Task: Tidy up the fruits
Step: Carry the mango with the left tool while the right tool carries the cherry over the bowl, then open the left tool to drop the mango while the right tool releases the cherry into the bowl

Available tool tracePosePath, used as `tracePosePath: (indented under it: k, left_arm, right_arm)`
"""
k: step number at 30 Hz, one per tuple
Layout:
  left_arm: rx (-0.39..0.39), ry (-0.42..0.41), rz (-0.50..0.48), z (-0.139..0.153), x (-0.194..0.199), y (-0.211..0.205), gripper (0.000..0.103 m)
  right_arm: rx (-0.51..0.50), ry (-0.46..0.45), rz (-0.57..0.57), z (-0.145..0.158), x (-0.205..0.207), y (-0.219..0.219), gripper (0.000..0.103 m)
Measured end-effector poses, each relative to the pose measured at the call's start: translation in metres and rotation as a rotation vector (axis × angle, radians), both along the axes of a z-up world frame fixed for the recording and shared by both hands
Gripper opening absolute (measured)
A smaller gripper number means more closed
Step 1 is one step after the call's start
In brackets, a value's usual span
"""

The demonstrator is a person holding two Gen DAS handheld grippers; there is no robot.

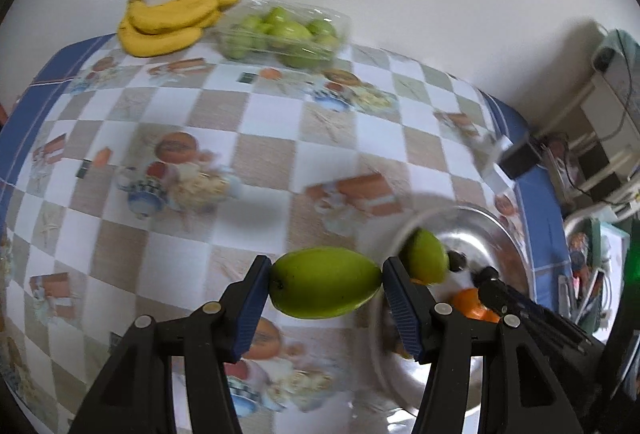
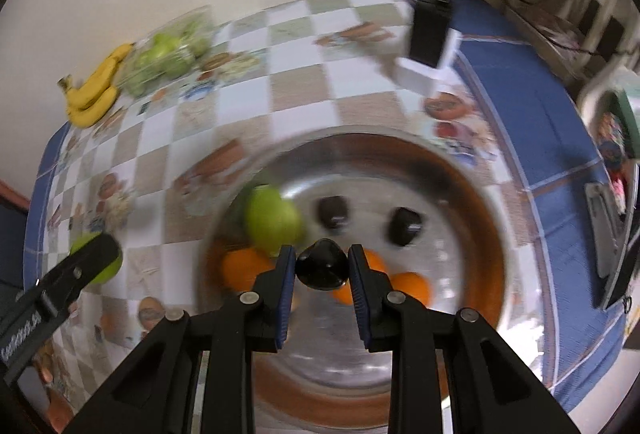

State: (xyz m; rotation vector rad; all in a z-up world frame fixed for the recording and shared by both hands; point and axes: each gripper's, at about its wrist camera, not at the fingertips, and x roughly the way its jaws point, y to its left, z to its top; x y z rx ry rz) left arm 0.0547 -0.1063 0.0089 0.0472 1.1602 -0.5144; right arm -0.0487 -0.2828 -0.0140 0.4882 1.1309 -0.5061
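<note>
My left gripper (image 1: 326,284) is shut on a green pear (image 1: 324,282), held above the checked tablecloth just left of the steel bowl (image 1: 508,238). My right gripper (image 2: 322,268) is shut on a small dark fruit (image 2: 322,270) over the steel bowl (image 2: 472,170). In the bowl lie a green pear (image 2: 272,220), two dark fruits (image 2: 334,212) (image 2: 404,226) and oranges (image 2: 242,268). The left gripper with its pear (image 2: 100,262) shows at the left of the right wrist view. The right gripper's arm (image 1: 532,314) reaches into the bowl in the left wrist view.
A bunch of bananas (image 1: 172,22) and a clear plastic box of green pears (image 1: 280,34) stand at the table's far edge by the wall. A black device on a white stand (image 2: 430,42) sits near the right edge. Cluttered furniture (image 1: 600,138) lies beyond the table.
</note>
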Motion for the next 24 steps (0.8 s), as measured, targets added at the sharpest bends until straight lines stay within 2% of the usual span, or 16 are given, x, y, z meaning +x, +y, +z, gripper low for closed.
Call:
tracePosePath:
  k: [6, 13, 24]
  left_arm:
    - [0.005, 0.005, -0.083, -0.004, -0.024, -0.035, 0.060]
    - [0.026, 0.008, -0.162, -0.015, -0.046, -0.069, 0.060]
    - [0.061, 0.001, -0.181, -0.038, -0.053, -0.091, 0.061]
  right_arm:
    - [-0.005, 0.019, -0.087, -0.003, -0.027, -0.035, 0.028]
    - [0.013, 0.032, -0.136, -0.009, -0.044, -0.056, 0.028]
    - [0.049, 0.063, -0.150, -0.029, -0.045, -0.065, 0.028]
